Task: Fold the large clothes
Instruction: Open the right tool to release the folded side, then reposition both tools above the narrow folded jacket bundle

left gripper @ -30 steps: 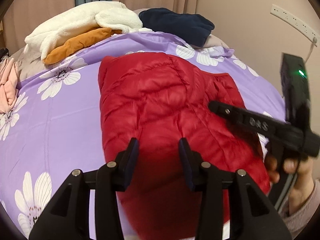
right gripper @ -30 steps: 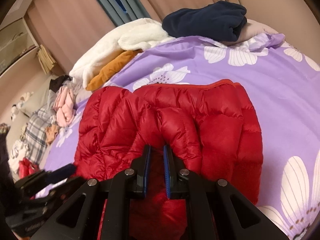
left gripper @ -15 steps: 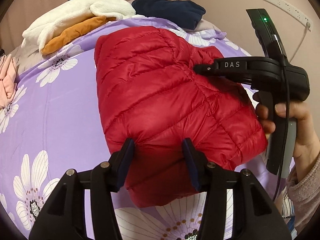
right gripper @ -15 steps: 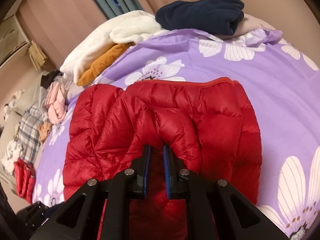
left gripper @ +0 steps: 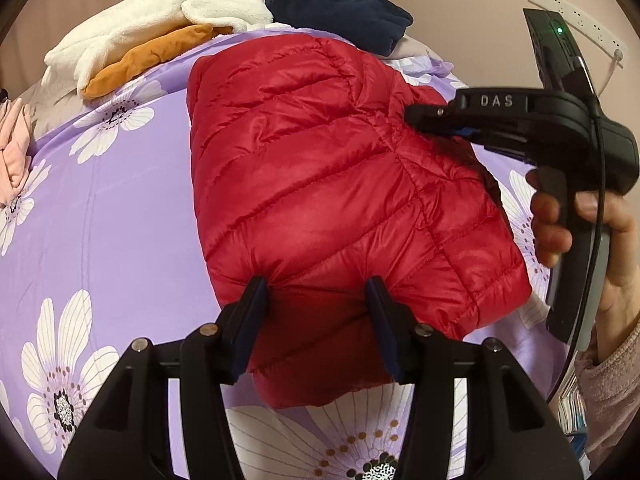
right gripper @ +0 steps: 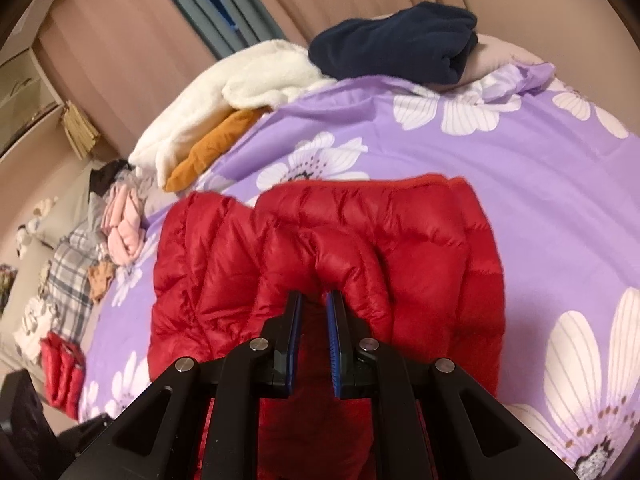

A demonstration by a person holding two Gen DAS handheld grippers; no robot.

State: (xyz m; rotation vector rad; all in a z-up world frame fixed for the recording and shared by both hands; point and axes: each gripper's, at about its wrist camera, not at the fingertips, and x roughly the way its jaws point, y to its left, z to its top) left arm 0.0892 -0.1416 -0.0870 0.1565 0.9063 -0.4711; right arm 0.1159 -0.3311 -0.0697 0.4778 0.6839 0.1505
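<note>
Red quilted cloth: the puffer jacket (left gripper: 340, 200) lies folded on the bed, in the middle of the purple sheet (left gripper: 120, 240).
Hidden: the jacket's near edge is covered by both grippers; how many layers lie underneath cannot be told.
Left gripper (left gripper: 320, 312): points steeply down at the jacket's near edge; jaws stand apart, with red fabric bulging between them and touching the inner faces, no firm pinch visible.
Right gripper (right gripper: 314, 320): jaws drawn together, clamped on a ridge of the jacket's fabric at its right side; in the left wrist view it reaches in from the right, nearly level.
Right hand (left gripper: 584, 232): wrapped round the gripper's handle, a pinkish sleeve (left gripper: 612, 380) cut off by the frame edge.
Bed: white daisies printed on the sheet.
Left, off the bed: a jumble of clothes (right gripper: 80, 264), too small to sort.
Far: a white fleece (left gripper: 160, 28) over an orange garment (left gripper: 152, 58), and a navy garment (left gripper: 340, 16).
Room: beige curtains (right gripper: 120, 40) behind; a power strip (left gripper: 576, 20) on the right wall.
</note>
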